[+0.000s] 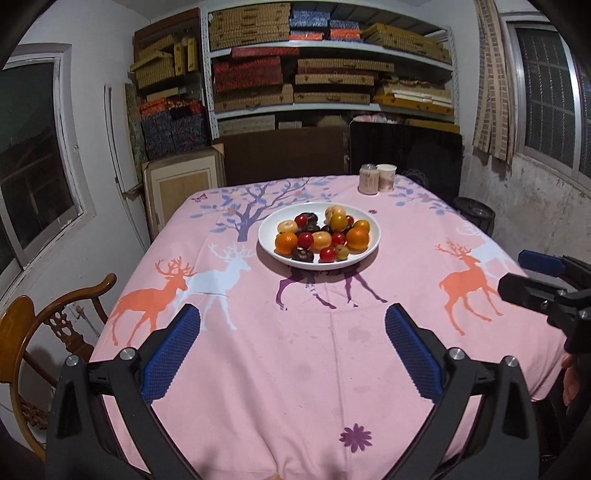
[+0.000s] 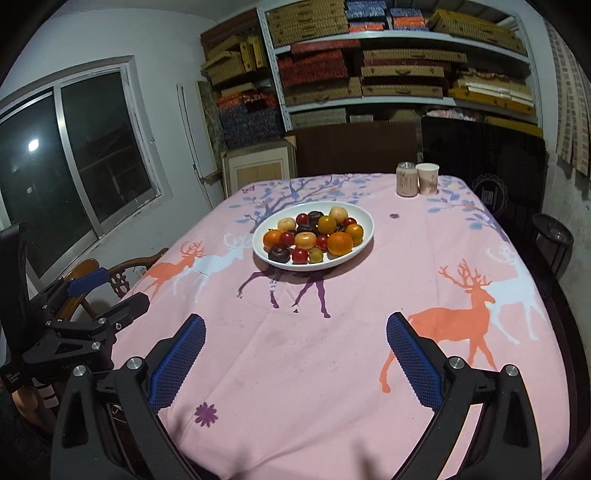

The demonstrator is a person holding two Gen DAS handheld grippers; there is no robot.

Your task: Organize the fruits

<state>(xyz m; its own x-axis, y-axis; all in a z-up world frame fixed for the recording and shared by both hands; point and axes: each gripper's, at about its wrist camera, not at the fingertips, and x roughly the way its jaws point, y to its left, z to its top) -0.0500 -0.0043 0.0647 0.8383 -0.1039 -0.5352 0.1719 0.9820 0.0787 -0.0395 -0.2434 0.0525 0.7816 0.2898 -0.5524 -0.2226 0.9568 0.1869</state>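
No legible txt or nos.; print on left gripper [image 2: 110,291] body too small to read.

This looks like a back room of a home that doubles as storage. A metal shelf rack [image 1: 332,70] fills the upper middle of the frame, packed with flat woven and patterned boxes [image 1: 251,22], and more boxes are stacked beside it at upper left. The walls are plain white, scuffed and stained at the right. Sliding windows [image 2: 74,155] at the left show darkness outside. A surface draped in a pink deer-print cloth [image 1: 295,350] stands in the middle, with a carved wooden chair [image 1: 44,325] at lower left and a white bowl of fruit [image 1: 318,232] on top.
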